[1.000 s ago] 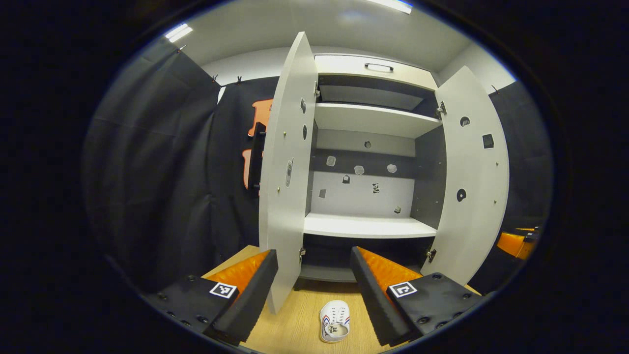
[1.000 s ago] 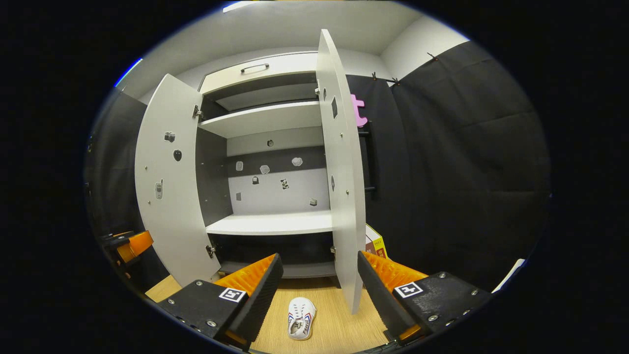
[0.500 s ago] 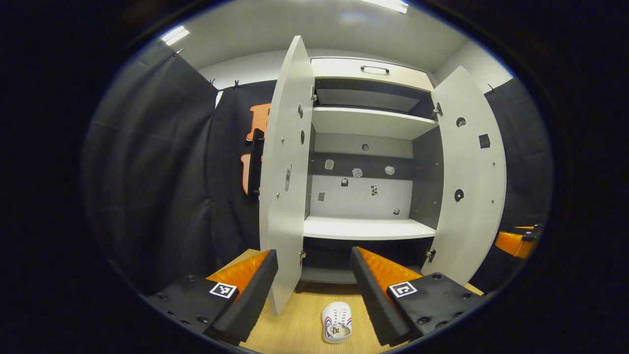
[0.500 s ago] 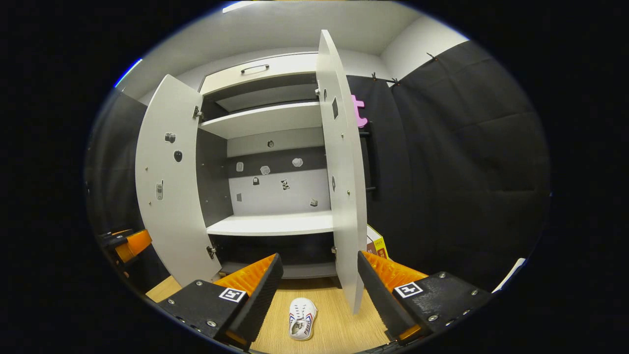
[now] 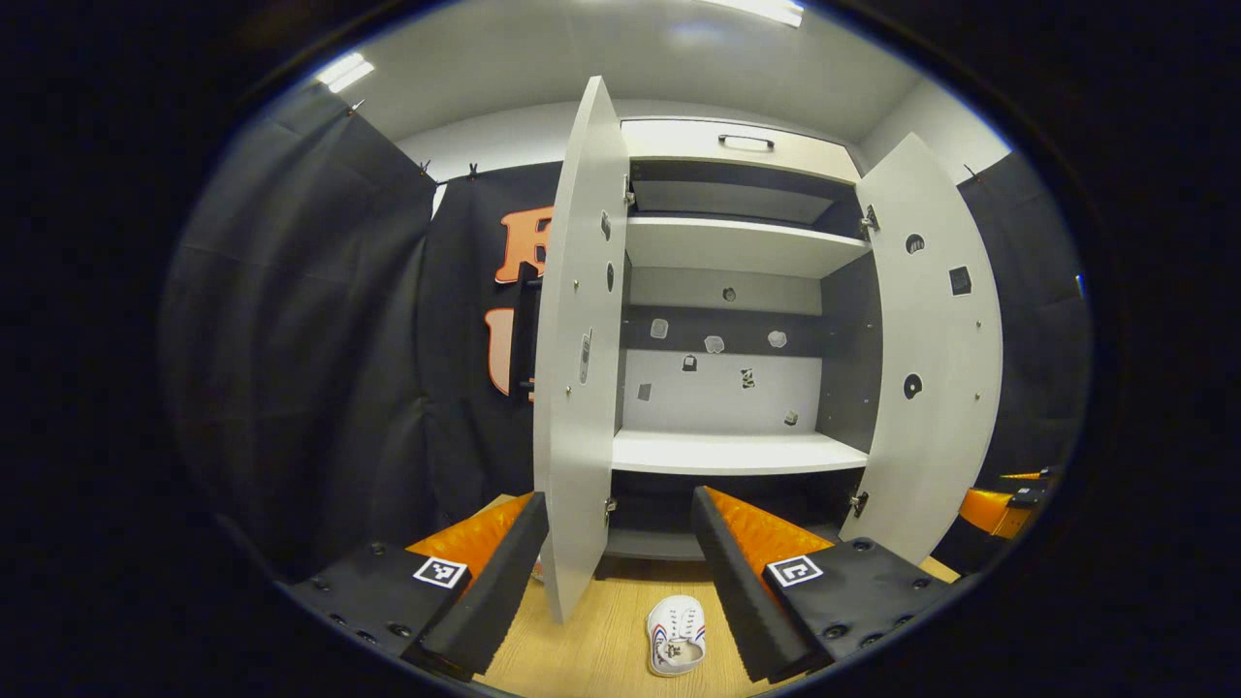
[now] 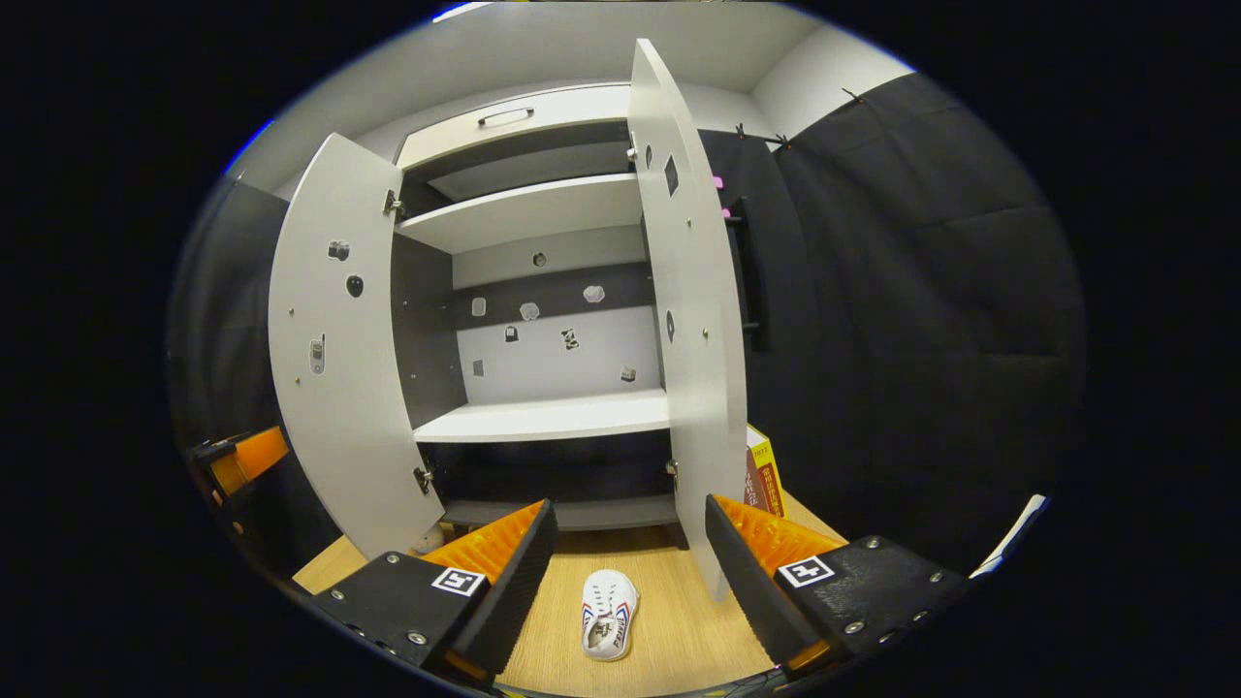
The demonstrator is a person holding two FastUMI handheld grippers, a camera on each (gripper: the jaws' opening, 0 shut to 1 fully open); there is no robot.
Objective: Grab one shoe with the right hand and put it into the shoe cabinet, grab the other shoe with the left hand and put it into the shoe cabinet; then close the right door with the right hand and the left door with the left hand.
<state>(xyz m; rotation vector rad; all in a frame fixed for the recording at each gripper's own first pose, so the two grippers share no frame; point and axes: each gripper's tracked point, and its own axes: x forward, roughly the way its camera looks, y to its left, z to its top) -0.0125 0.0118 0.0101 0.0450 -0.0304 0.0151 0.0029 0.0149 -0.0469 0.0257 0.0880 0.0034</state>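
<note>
Right tongs nearer shoe; both tongs wide open, empty; second shoe part hidden.

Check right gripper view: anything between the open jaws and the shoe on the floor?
Nothing. In the right gripper view, the right gripper hangs open above the shoe, with bare wooden floor around it.

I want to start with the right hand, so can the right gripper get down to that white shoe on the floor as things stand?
Probably yes: the right gripper is open, the white shoe lies on bare floor between its fingers, clear of the right door.
</note>
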